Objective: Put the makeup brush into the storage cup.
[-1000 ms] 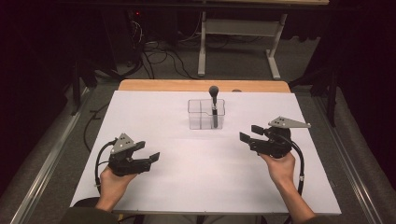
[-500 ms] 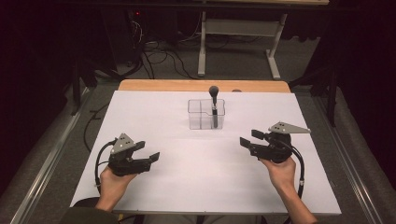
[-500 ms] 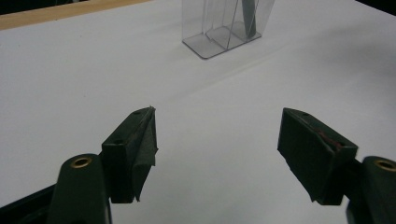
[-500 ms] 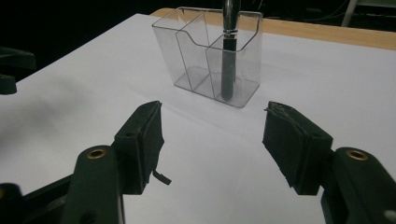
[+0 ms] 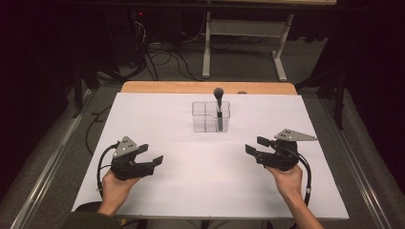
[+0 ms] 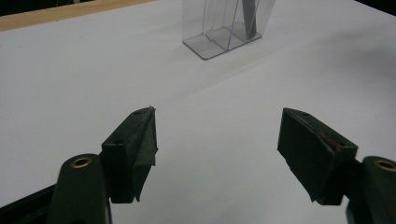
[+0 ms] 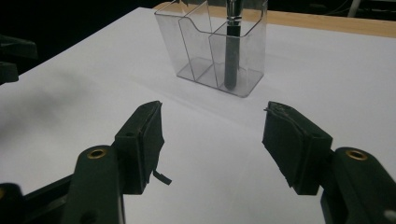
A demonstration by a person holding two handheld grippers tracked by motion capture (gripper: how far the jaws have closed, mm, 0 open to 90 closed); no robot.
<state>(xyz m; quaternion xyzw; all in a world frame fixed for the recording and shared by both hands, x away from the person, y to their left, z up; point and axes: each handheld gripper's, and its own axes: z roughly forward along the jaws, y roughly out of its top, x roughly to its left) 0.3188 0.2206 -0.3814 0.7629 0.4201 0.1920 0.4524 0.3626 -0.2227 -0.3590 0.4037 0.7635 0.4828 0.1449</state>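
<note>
Dark room; grey floor (image 5: 248, 76), cables (image 5: 162, 59), white desk legs (image 5: 206, 43).

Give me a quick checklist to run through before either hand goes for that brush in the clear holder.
1. Left tongs open, nothing held: ok.
2. Right tongs open, nothing held: ok.
3. Brush upright in the clear holder's right compartment, head above the rim: ok.
4. White table cover bare between tongs and holder: ok.
5. Holder fixed down so it won't lift with the brush: cannot tell.
</note>
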